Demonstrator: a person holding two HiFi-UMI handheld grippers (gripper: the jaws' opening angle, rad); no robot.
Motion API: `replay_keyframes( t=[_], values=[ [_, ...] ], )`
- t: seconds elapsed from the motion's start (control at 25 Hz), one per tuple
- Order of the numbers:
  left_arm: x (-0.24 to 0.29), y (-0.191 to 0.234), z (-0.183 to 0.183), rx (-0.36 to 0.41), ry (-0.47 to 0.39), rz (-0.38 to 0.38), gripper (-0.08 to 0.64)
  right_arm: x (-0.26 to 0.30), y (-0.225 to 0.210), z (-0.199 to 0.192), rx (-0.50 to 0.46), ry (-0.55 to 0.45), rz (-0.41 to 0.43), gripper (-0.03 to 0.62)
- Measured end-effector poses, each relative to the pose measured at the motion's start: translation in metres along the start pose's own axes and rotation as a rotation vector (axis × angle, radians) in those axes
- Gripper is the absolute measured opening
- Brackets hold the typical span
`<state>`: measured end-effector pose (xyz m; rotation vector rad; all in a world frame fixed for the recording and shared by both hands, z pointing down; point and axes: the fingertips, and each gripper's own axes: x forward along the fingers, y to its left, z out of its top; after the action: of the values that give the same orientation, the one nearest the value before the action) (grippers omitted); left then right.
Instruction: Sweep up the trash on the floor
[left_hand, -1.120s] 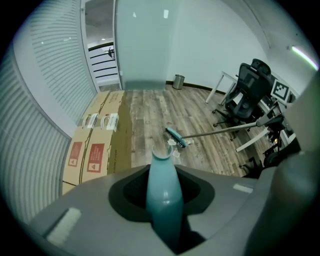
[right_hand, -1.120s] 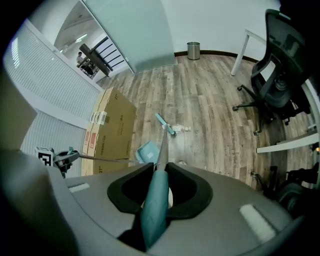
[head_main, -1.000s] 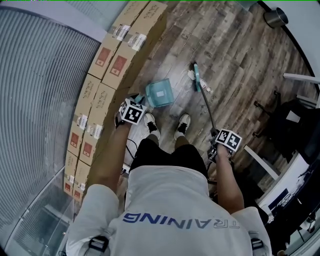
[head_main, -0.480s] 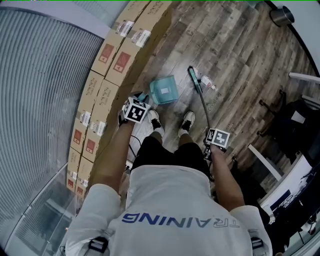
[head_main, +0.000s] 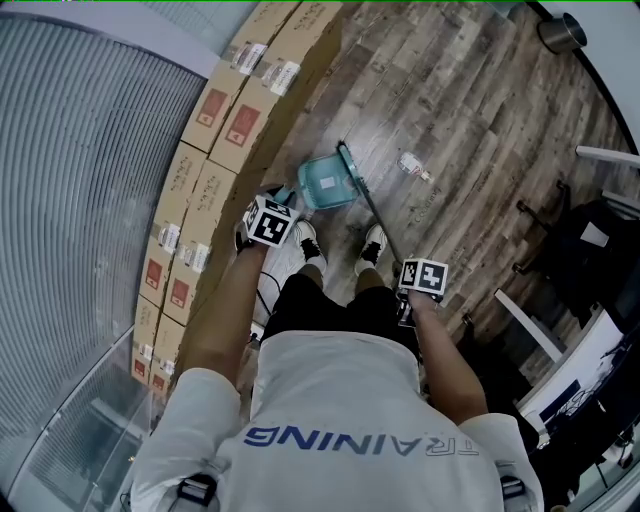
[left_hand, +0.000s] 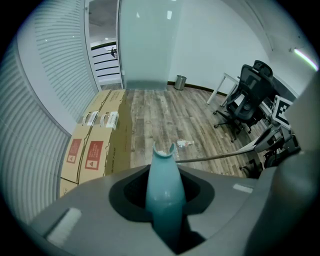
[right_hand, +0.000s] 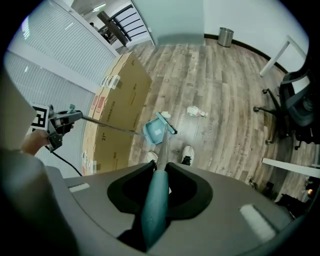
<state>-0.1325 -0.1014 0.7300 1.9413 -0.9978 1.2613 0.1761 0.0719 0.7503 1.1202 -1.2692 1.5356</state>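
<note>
Now: left gripper is clamped on the teal handle of the dustpan, which sits on the floor just ahead of the shoes. Right gripper is closed on the broom handle, with the broom head at the dustpan's edge. Trash lies well apart, beyond the head. Risk: the scrap gets left behind, or a hard stroke flicks it past the dustpan.
</note>
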Motion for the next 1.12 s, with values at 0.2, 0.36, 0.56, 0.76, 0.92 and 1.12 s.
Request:
replay_keyframes(
  t=[0.2, 0.36, 0.56, 0.76, 0.92, 1.12],
  values=[
    [0.001, 0.003, 0.0, 0.001, 0.0, 0.0, 0.095, 0.003, 0.039, -0.008, 0.005, 0.092, 0.155, 0.107],
    [0.001, 0.002, 0.001, 0.001, -0.002, 0.0, 0.095, 0.003, 0.054, -0.012, 0.044, 0.118, 0.214, 0.107],
    [0.001, 0.002, 0.0, 0.003, -0.005, 0.001, 0.095, -0.006, 0.039, 0.0, 0.001, 0.066, 0.155, 0.109],
    [0.0, 0.001, -0.001, 0.004, -0.007, 0.003, 0.095, -0.023, 0.011, 0.032, -0.07, -0.001, 0.072, 0.109],
    [-0.001, -0.001, -0.002, 0.003, -0.008, 0.003, 0.095, -0.031, -0.011, 0.071, -0.064, -0.085, -0.01, 0.109],
    [-0.001, -0.001, -0.003, 0.003, -0.011, 0.004, 0.095, -0.028, -0.027, 0.104, -0.129, -0.121, -0.158, 0.109]
  ],
)
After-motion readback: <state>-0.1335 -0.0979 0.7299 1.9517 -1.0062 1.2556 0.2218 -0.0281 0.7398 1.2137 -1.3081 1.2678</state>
